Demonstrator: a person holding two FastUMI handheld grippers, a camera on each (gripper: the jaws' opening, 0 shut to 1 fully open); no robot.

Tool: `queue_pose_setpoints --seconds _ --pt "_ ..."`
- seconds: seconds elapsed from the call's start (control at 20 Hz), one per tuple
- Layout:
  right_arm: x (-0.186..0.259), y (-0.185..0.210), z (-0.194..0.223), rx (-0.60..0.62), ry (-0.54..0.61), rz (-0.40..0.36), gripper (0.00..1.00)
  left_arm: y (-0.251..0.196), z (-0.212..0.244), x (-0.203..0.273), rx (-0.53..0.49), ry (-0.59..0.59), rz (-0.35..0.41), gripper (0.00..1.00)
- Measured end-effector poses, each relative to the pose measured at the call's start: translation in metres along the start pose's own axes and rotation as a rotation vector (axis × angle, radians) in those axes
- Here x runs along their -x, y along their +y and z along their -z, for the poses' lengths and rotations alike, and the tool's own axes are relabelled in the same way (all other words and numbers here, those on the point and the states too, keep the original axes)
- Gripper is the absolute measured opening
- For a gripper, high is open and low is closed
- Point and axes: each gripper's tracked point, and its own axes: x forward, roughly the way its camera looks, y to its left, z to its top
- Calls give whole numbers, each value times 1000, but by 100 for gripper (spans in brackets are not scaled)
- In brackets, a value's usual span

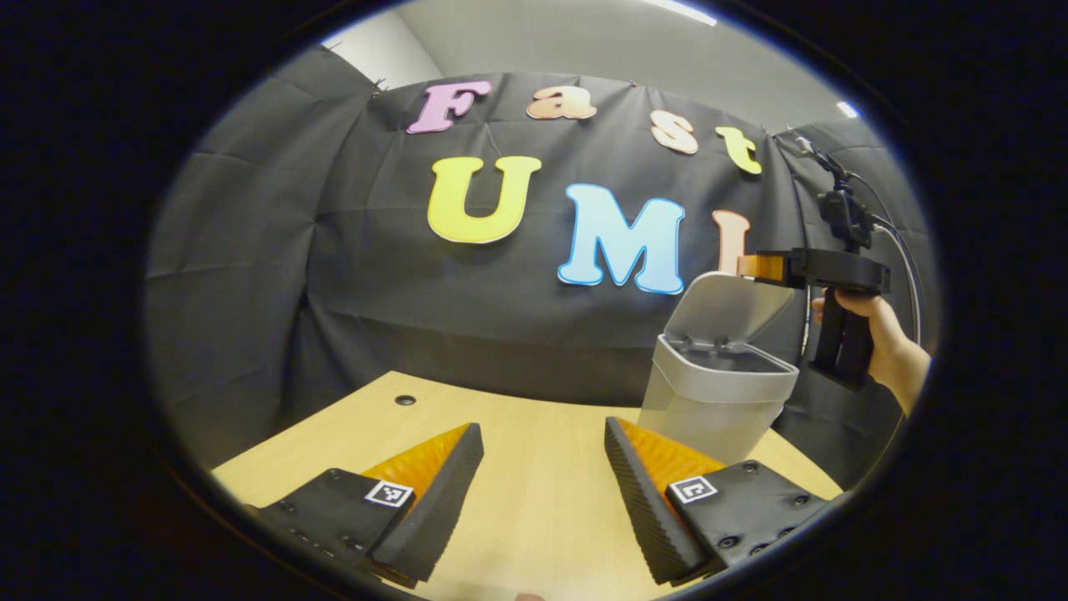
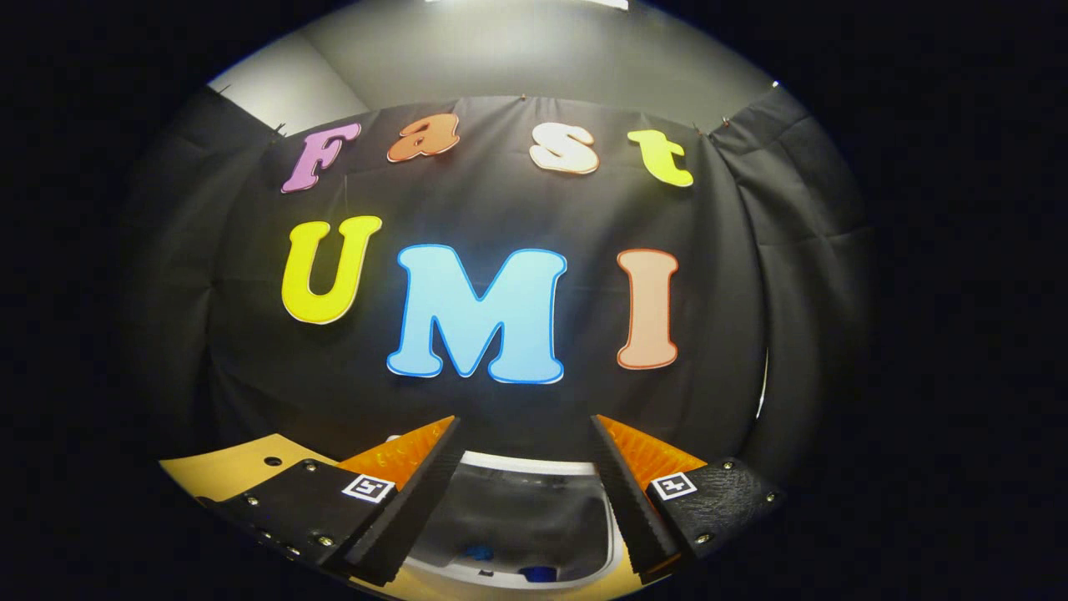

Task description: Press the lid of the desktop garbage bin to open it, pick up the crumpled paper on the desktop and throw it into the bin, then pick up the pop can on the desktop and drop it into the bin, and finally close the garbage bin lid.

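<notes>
Jaws on both grippers stand wide apart with nothing between them. The left gripper (image 1: 542,492) hangs low over the tabletop (image 1: 534,434), well to the side of the bin (image 1: 717,392). The right gripper (image 2: 526,501) is poised directly above the bin's mouth (image 2: 517,509); in the left gripper view it shows beside and above the raised lid (image 1: 726,305), held in a hand (image 1: 884,342).

The lid stands up, tilted back. Something dark blue lies at the bottom of the bin (image 2: 538,573), too small to name. I see no paper and no can on the bare tabletop, so both may already be inside, and closing the lid looks like the step left, though I cannot be sure.

Risks from here:
- The right gripper sits very near the lid's top edge. A careless downward move could catch the rim and tip or slide the bin, which looks light and stands close to the tabletop's far edge.
- Pushing the lid from behind or at its hinge may shove the bin forward instead of shutting it.
- A weak press might leave the lid unlatched, so it springs up again.
- With the left gripper well apart from the bin, nothing steadies it.
</notes>
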Motion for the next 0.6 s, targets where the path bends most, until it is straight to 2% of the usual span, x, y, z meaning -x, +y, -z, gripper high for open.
queue_pose_setpoints --seconds 0.1,0.25,0.3,0.35,0.4,0.6 --pt "5 1 11 -49 25 -17 96 0 -1 3 -3 -3 -4 95" --pt "9 1 38 -61 103 -23 96 -1 -2 8 -13 -2 -2 93" --pt "11 2 46 -63 126 -24 96 -1 -3 9 -16 -3 -2 96" --pt "13 3 51 -64 140 -22 100 -1 -2 10 -19 -3 0 95" --pt "13 3 56 -66 148 -19 96 -1 -1 12 -22 -3 0 95" --pt "13 7 82 -65 196 -9 96 0 1 15 -30 2 2 95"
